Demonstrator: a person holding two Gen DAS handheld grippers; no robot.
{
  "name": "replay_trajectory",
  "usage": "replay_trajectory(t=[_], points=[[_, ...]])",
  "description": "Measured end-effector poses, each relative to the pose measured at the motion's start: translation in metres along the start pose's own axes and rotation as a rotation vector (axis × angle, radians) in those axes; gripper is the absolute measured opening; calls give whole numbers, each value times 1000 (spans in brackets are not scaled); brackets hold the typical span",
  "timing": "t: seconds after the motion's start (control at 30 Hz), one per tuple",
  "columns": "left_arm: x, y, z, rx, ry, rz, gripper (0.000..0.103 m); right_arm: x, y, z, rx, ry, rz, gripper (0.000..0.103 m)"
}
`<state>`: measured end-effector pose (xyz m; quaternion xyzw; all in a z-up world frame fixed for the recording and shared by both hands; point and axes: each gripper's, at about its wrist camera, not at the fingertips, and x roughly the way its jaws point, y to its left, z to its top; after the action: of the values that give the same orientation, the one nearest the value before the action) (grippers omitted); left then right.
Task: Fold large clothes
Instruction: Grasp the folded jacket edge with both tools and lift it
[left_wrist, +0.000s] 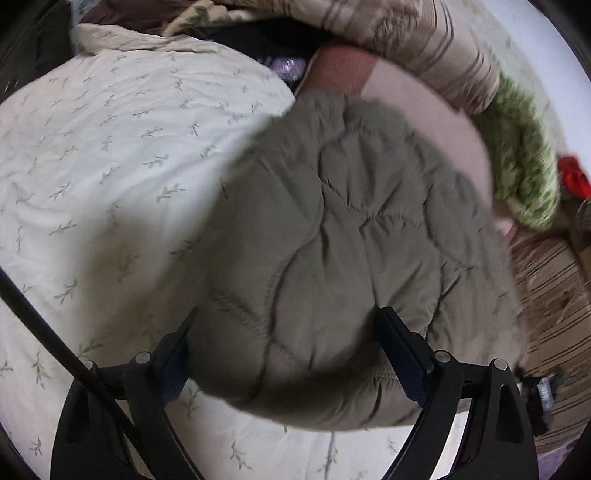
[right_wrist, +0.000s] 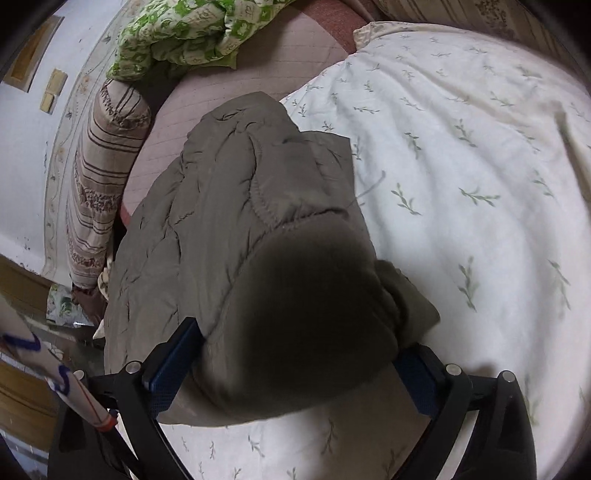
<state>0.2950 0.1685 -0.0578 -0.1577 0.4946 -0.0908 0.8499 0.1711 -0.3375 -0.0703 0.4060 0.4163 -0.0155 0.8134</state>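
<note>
An olive-grey quilted jacket (left_wrist: 332, 236) lies bunched on a white bedspread with a green leaf print (left_wrist: 92, 166). My left gripper (left_wrist: 288, 354) has its fingers spread wide around a thick fold of the jacket, which fills the gap between them. In the right wrist view the same jacket (right_wrist: 229, 206) stretches away from me, and my right gripper (right_wrist: 295, 365) likewise holds a thick dark fold of it between its spread fingers. The jacket hangs partly lifted over the bedspread (right_wrist: 461, 166).
A striped brown bolster (right_wrist: 103, 177) and a green floral quilt (right_wrist: 177, 33) lie along the bed's far side by the wall. A pink mattress cover (right_wrist: 229, 81) shows beyond the jacket. A red cloth (left_wrist: 574, 177) sits at the right edge.
</note>
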Motion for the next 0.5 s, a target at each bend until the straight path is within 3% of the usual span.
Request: replay_trajectory(t=[0.03,0.1,0.13,0.2,0.3,0.33,0.37,0.43,0.5], points=[[0,-5,-1,18,3,19,87,-1,2,1,-18,6,7,85],[-9,-9,-2,-6,10,-13,70,-10,8,5,-47,3,16,71],[-20,-11,-3,-17,3,-37,67,-15,9,6,-57,-4,23,62],[-42,-13,-8,-14,-21,-72,61,-33,11,7,-67,-34,53,55],[-48,-11,-22,-22,-5,-64,62,-41,4,5,-55,-37,56,55],[-42,-9,-24,-17,8,-36,63,-36,0,5,-53,-22,46,59],[-33,-7,-26,-18,20,-1,67,-30,-6,5,-36,-1,37,70],[-28,-2,-26,-47,24,9,69,-24,-16,5,23,11,36,81],[-37,-3,-26,-68,0,17,69,-31,-18,3,45,-8,39,81]])
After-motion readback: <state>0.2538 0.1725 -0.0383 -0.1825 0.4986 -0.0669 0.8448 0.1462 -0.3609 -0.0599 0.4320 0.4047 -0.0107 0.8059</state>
